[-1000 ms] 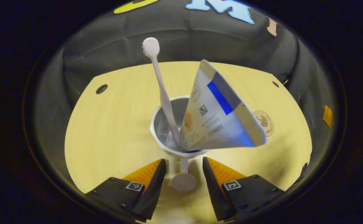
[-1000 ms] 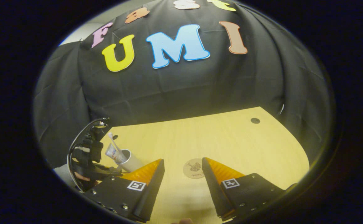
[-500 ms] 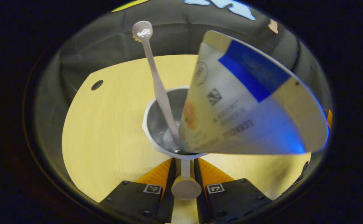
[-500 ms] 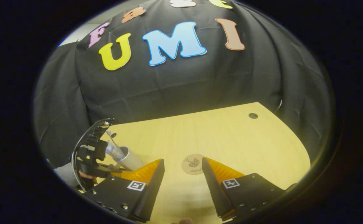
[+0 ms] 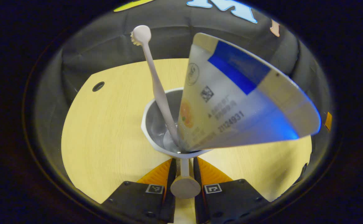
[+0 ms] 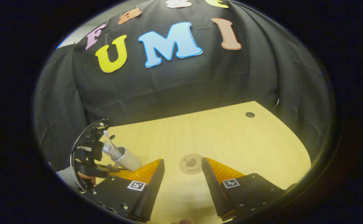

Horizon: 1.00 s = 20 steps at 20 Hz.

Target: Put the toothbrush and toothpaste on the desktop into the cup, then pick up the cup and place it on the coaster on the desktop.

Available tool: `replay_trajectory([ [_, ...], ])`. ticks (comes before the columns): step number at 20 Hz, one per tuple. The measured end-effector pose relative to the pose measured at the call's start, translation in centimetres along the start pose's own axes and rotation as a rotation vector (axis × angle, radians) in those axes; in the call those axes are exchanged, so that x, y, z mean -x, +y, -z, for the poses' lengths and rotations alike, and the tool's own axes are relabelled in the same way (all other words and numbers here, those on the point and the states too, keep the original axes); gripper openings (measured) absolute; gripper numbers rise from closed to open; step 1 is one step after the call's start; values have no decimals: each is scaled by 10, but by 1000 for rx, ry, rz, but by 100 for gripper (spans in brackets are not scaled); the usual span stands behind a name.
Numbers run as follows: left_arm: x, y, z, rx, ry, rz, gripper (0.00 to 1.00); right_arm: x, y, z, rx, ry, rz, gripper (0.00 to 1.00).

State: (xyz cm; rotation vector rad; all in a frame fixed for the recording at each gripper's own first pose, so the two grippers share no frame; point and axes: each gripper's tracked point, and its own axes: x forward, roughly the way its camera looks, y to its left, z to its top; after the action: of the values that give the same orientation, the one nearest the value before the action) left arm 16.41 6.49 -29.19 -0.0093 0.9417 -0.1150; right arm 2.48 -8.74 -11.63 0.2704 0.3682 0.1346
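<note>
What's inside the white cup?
Inside the cup stand a toothbrush, brush end up, and a toothpaste tube leaning out over the rim. The tube covers its own bottom end and part of the cup's floor.

Toothpaste tube [image 5: 243, 102] looming near the lens, soft at its wide end, hiding the cup [image 5: 156, 124] rim's right side and the surface's [image 5: 107, 124] far right corner. Cup wall below the rim hidden behind the left claw [image 5: 184, 169]. Toothbrush [image 6: 107, 138] bristles too small to tell.
</note>
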Motion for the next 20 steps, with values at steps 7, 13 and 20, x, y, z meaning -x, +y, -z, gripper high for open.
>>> replay_trajectory([
  [7, 39, -31, -34, -102, -36, 44, 32, 11, -16, -10, -1, -33, 8, 74],
  [13, 32, -104, -48, -157, -49, 121, 32, 24, -47, -18, -22, -63, 37, 74],
  [20, 13, -180, -60, -199, -47, 171, 32, 37, -93, -14, -50, -60, 76, 74],
])
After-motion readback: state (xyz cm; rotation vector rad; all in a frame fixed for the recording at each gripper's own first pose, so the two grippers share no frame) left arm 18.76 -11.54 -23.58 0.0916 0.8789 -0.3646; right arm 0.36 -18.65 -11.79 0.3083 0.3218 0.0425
